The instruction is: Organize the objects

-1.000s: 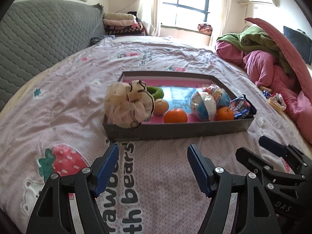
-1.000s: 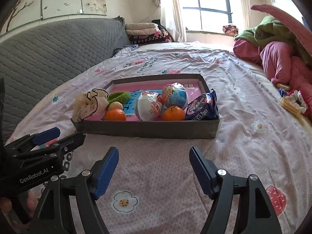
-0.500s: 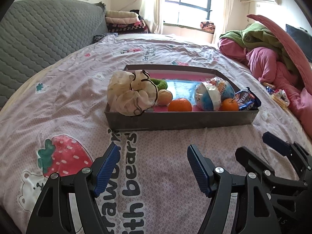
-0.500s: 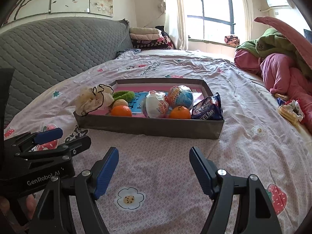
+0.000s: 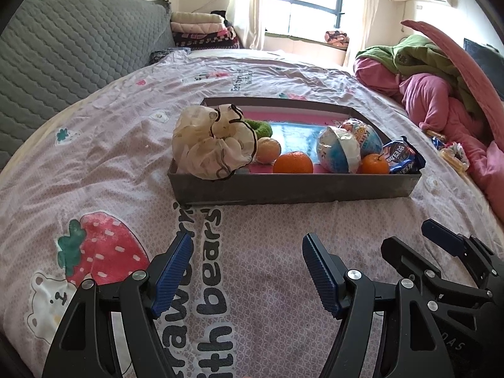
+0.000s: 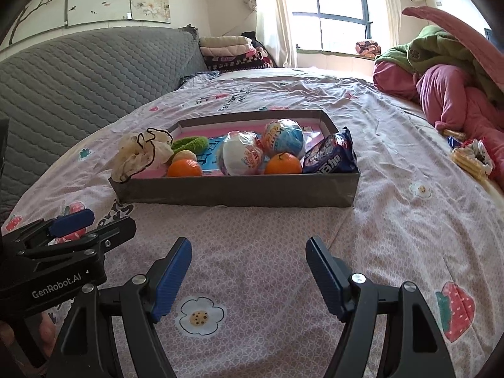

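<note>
A shallow grey box (image 5: 293,189) (image 6: 239,192) with a pink floor lies on the bed. It holds a cream scrunchie (image 5: 214,145) (image 6: 138,154), a green scrunchie (image 5: 260,127) (image 6: 189,143), two oranges (image 5: 293,163) (image 6: 282,163), two wrapped toy eggs (image 5: 338,154) (image 6: 242,157) and a blue snack packet (image 5: 401,157) (image 6: 329,157). My left gripper (image 5: 247,271) hovers open and empty over the sheet in front of the box. To its right my right gripper (image 6: 249,272) is also open and empty, equally short of the box.
The pink printed bedsheet (image 5: 126,163) covers the bed. A grey quilted headboard (image 5: 63,50) rises at the left. Pink and green bedding (image 5: 434,94) is heaped at the right, with small wrapped items (image 6: 469,157) beside it. Folded blankets (image 6: 230,50) sit near the window.
Both views have tipped up slightly, so the box sits a little lower in the frames and more of the room shows. Nothing in the box moved; both grippers stayed open.
</note>
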